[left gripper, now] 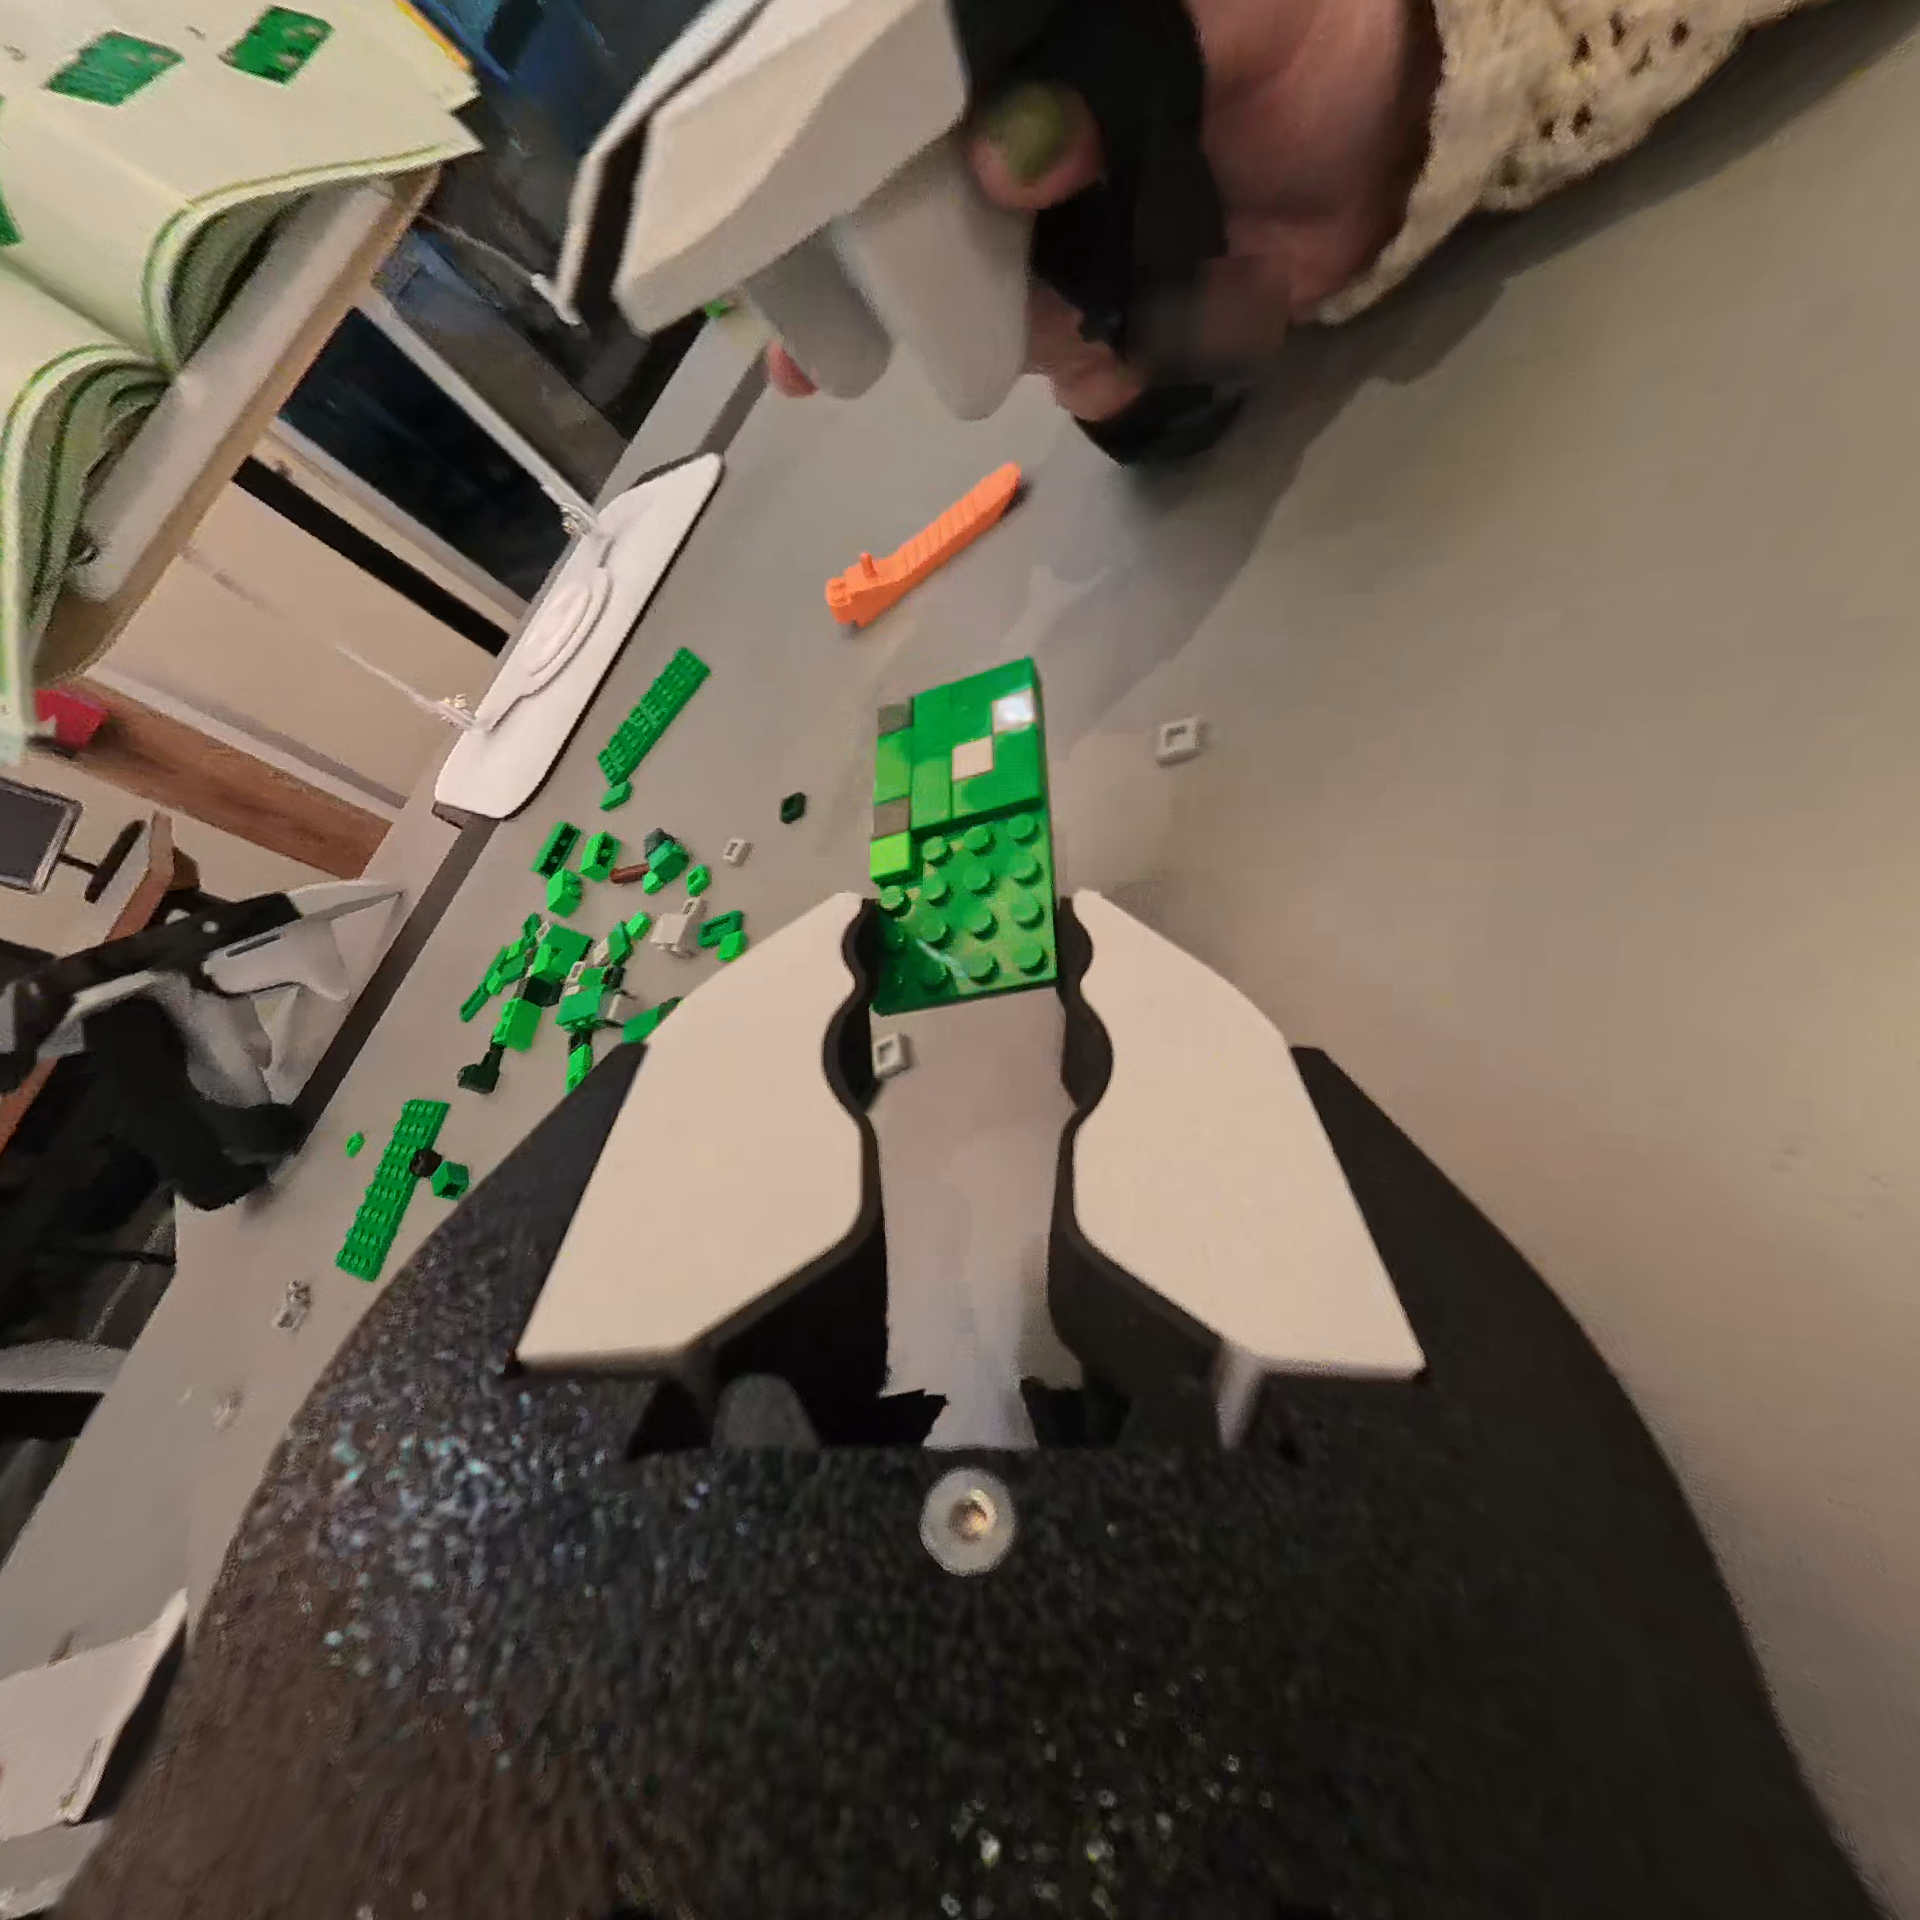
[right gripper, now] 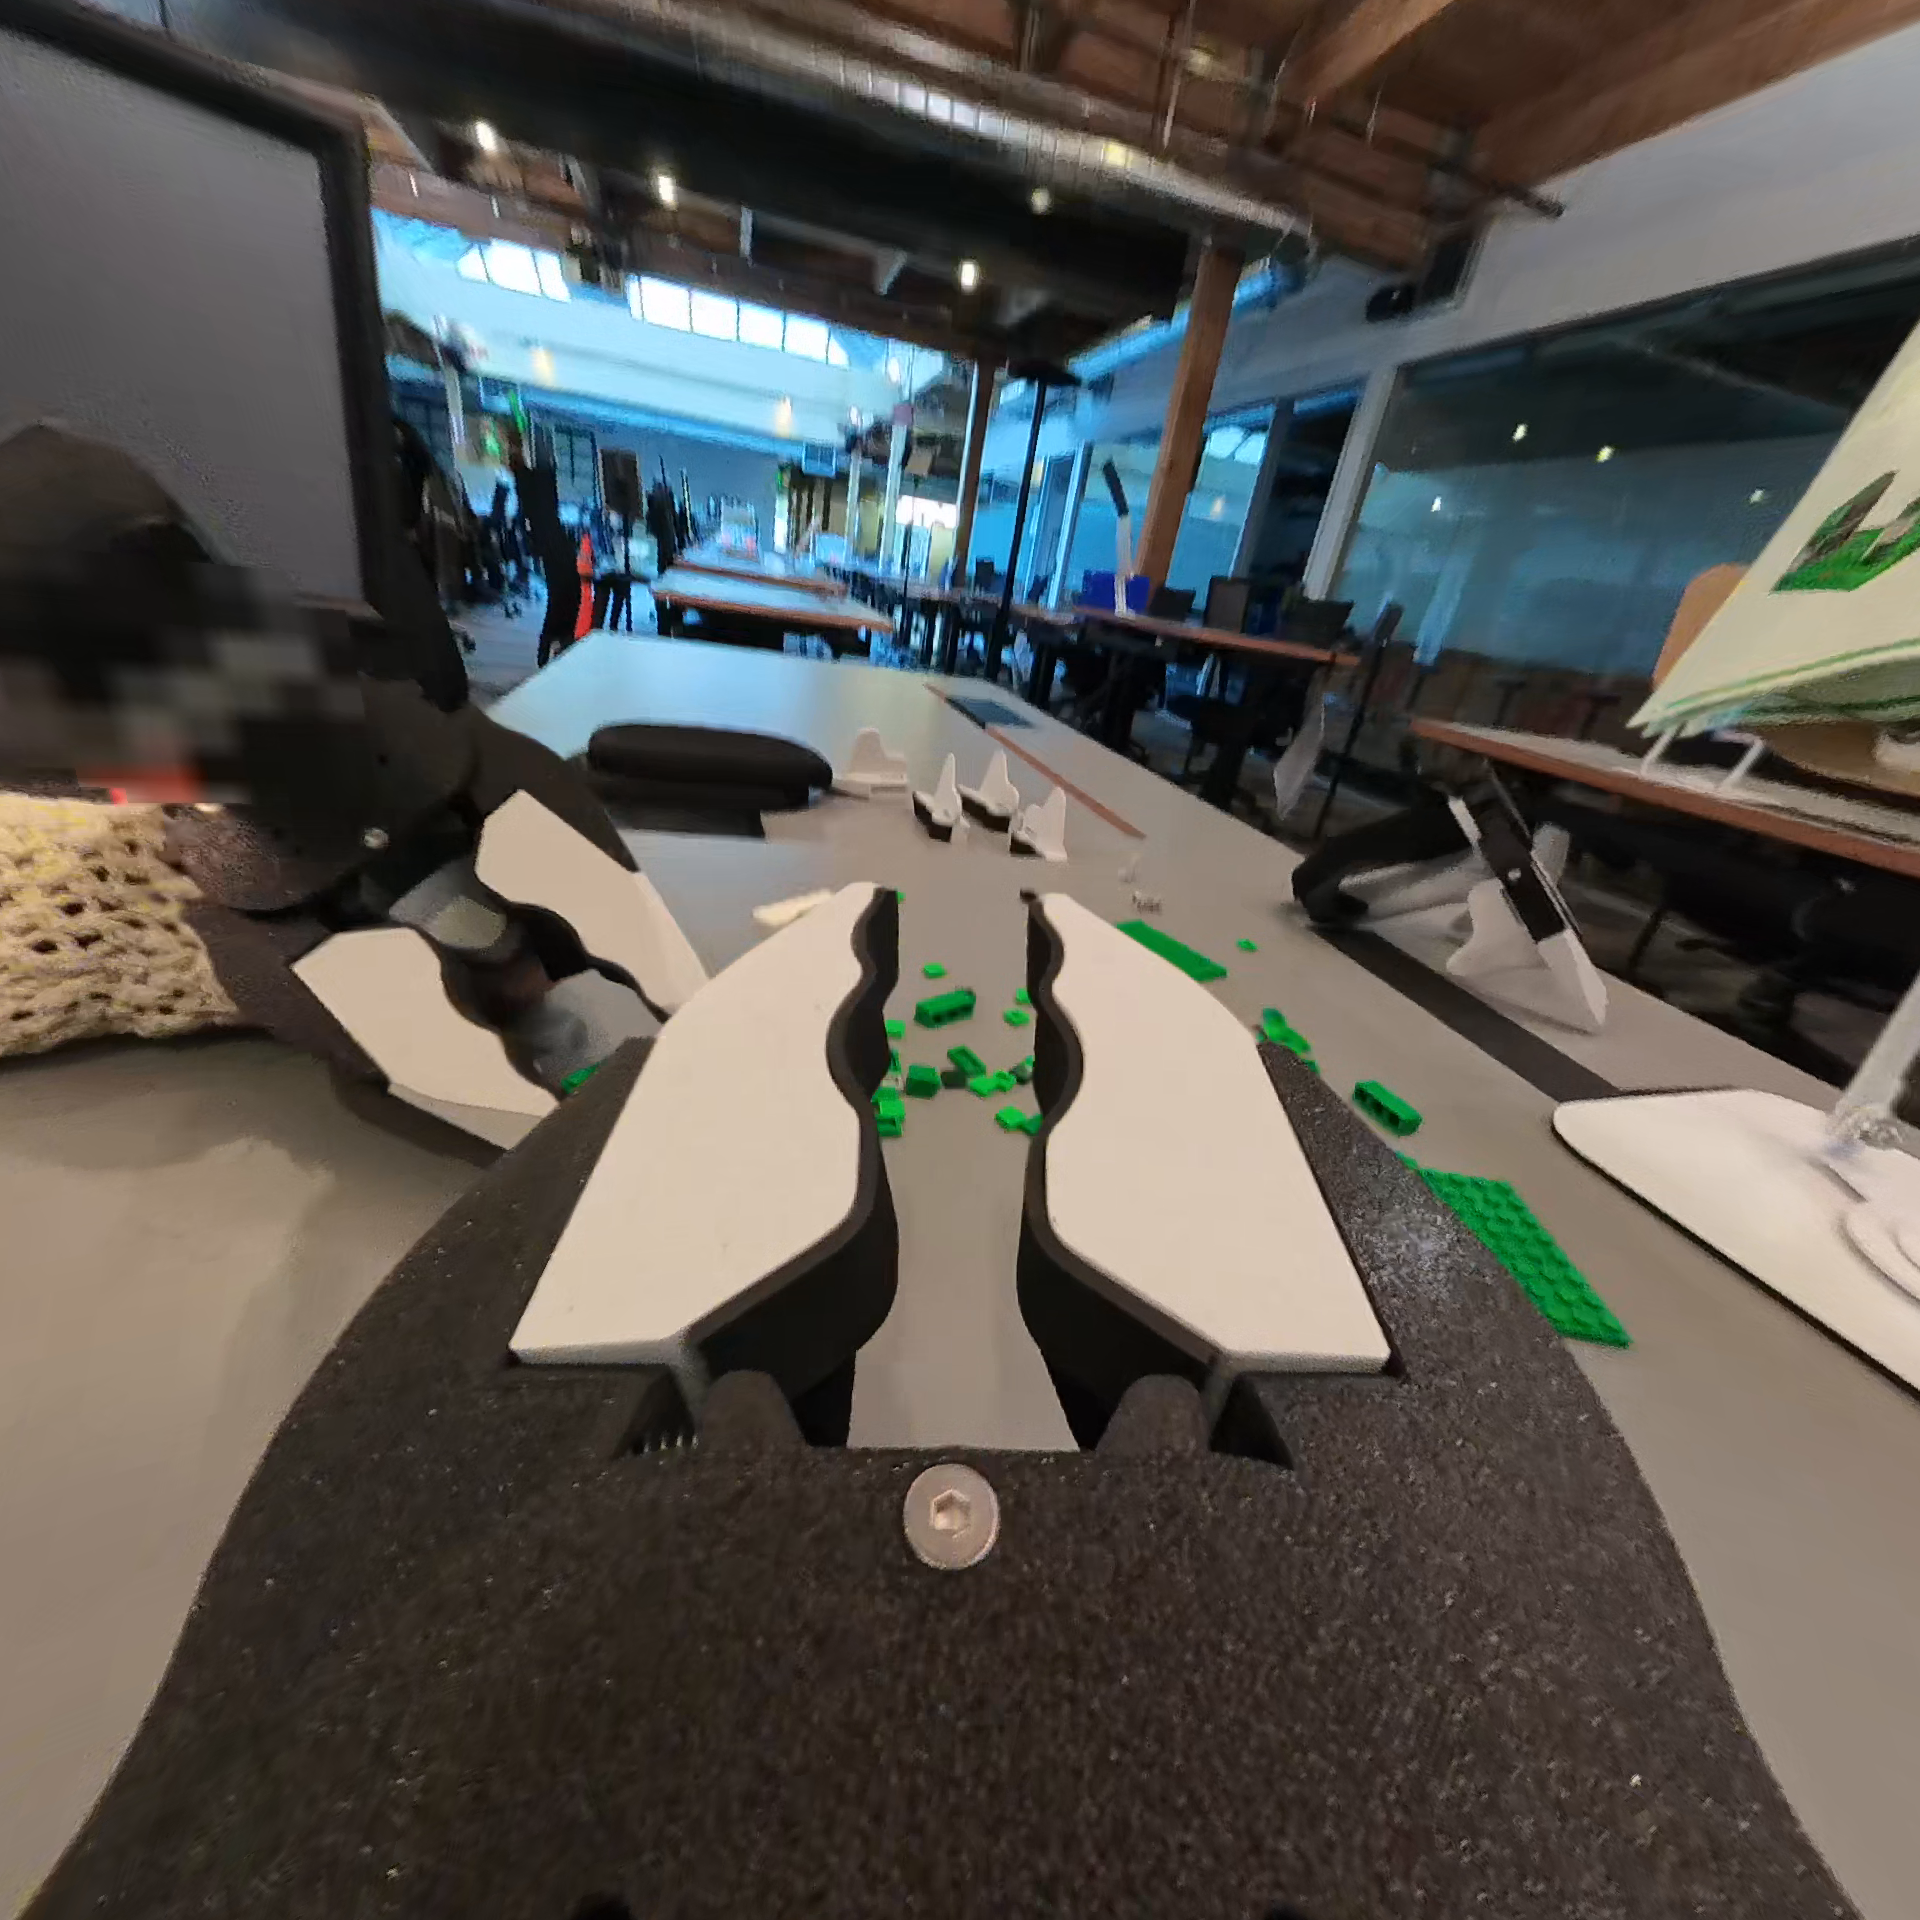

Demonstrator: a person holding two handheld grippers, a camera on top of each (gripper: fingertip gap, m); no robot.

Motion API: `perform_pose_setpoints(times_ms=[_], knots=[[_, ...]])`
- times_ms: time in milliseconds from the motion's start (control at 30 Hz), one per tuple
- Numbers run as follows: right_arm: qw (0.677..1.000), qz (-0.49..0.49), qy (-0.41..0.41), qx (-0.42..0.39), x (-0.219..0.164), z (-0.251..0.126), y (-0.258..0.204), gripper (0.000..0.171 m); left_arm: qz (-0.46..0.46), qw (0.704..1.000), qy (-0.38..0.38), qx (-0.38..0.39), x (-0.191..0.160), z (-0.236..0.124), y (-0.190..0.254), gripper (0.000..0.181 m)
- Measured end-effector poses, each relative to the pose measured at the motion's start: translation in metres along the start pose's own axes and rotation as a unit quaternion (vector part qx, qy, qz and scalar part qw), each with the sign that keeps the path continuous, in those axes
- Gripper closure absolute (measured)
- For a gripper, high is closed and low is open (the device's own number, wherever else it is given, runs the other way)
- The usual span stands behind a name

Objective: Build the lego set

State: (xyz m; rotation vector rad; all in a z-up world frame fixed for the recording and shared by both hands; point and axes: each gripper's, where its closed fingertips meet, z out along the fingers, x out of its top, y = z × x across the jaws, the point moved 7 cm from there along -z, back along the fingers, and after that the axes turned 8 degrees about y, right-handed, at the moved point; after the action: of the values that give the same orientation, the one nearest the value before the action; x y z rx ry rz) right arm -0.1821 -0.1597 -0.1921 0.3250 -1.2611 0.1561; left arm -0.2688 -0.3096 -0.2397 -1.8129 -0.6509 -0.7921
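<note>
A green plate build [left gripper: 966,831], half covered with smooth green, grey and white tiles, lies on the grey table [left gripper: 1455,935]. My left gripper [left gripper: 968,914] has its jaws closed against the two long sides of the build's near, studded end. It also shows in the right wrist view [right gripper: 488,977]. My right gripper [right gripper: 961,904] is open and empty, low over the table, facing a scatter of loose green pieces [right gripper: 956,1070]. It hangs above and beyond the build in the left wrist view [left gripper: 914,374], held by a hand in a knitted sleeve.
An orange brick separator [left gripper: 920,545] lies beyond the build. Loose green pieces [left gripper: 592,966], long green plates [left gripper: 655,717] [left gripper: 395,1184] and small white tiles [left gripper: 1179,740] [left gripper: 891,1055] lie around. An instruction booklet [left gripper: 156,208] stands on a white stand base [left gripper: 582,644]. A black case [right gripper: 707,758] sits farther back. Spacing between my two grippers at the tips: around 11 cm.
</note>
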Motion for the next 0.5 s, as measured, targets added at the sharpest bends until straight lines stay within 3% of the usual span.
perform_pose_setpoints(times_ms=[167,233,333,400,500], knots=[[0.982,-0.007,-0.188,-0.018,-0.019,0.031,0.017,0.161,0.019,1.0,0.006,-0.02,0.003,0.007,0.004,0.149],[0.964,0.037,-0.262,-0.011,-0.027,0.056,0.023,0.161,0.026,0.999,0.012,-0.022,0.003,0.007,0.005,0.149],[0.922,0.14,-0.361,0.016,-0.035,0.101,0.033,0.161,0.034,0.999,0.018,-0.021,0.004,0.006,0.006,0.149],[0.902,0.142,-0.407,0.014,-0.041,0.131,0.041,0.168,0.036,0.999,0.019,-0.021,0.004,0.006,0.007,0.149],[0.847,0.164,-0.505,0.035,-0.056,0.165,0.046,0.168,0.039,0.999,0.021,-0.023,0.005,0.005,0.008,0.149]])
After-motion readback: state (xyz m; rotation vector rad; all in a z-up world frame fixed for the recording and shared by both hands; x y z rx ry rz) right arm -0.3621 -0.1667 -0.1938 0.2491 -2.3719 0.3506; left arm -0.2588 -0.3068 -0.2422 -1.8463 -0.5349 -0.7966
